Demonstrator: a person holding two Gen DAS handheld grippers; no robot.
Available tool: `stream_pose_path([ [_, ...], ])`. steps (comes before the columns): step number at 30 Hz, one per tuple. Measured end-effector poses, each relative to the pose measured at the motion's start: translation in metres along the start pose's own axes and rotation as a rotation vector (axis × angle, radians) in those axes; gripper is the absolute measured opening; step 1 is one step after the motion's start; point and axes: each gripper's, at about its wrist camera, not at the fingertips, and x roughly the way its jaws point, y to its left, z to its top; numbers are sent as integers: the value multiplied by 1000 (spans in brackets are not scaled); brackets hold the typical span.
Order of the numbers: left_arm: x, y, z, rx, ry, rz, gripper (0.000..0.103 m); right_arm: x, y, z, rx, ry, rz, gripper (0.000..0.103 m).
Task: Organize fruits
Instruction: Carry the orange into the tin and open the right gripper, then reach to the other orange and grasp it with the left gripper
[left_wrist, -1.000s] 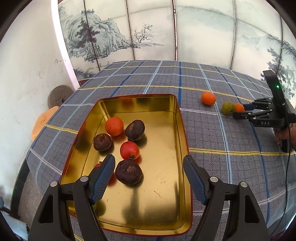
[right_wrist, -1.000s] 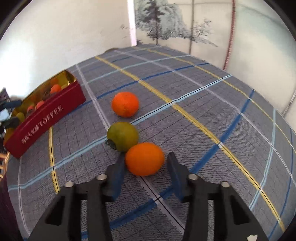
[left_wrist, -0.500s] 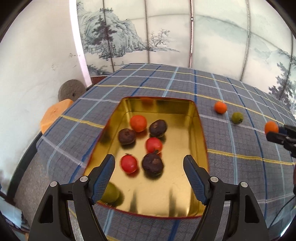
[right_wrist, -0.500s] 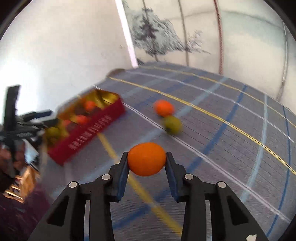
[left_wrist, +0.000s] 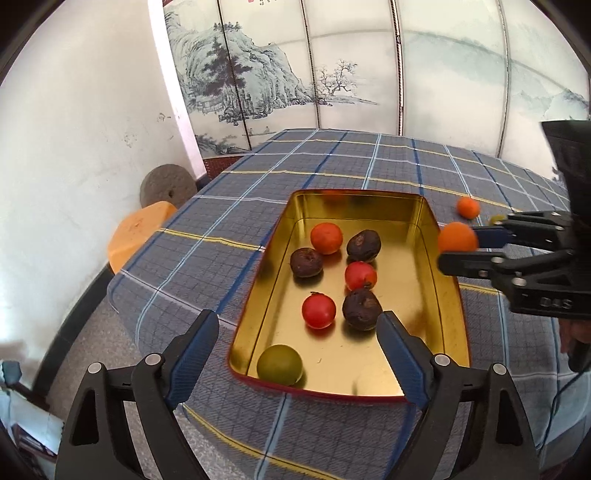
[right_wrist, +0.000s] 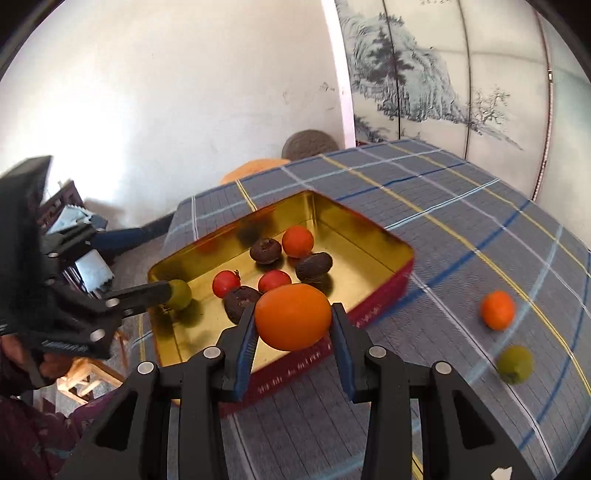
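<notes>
A gold tin tray (left_wrist: 448, 325) with red sides (right_wrist: 373, 308) sits on the checked tablecloth and holds several fruits: dark ones, red ones, an orange one (left_wrist: 326, 238) and a green one (left_wrist: 279, 364). My right gripper (right_wrist: 293, 323) is shut on an orange fruit (right_wrist: 293, 316) and holds it in the air beside the tray's right wall; it also shows in the left wrist view (left_wrist: 458, 238). My left gripper (left_wrist: 297, 341) is open and empty above the tray's near end. An orange fruit (right_wrist: 497, 309) and a green fruit (right_wrist: 514, 363) lie on the cloth.
A painted folding screen (left_wrist: 332, 66) stands behind the table. An orange stool (left_wrist: 138, 230) and a round stone (left_wrist: 168, 182) sit by the white wall at the left. The table edge (left_wrist: 122, 295) drops off near the tray's left side.
My right gripper closed on the orange fruit, lifted it off the cloth and carried it to the tray. My left gripper drew back from the tray, and a green fruit now shows at the near end.
</notes>
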Motion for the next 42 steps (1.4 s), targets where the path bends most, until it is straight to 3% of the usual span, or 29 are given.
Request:
stream_pose_path([
  [17,9,10,-7,-2,20,8,90,36,2,11,13,53,-38,39],
  [25,12,8,-8,10,37,15,90,6,-1,8,61,-38,-23,55],
  [30,10,6,-9,22,38,15,90,-34,-21,-19,159,-103,-68,69],
  [37,5,-10,-2,75,28,16,90,-93,-86,-91,363,-87,-251,81],
  [42,0,-31,7,134,21,5,90,-128,-135,-146,480,-7,-442,82],
])
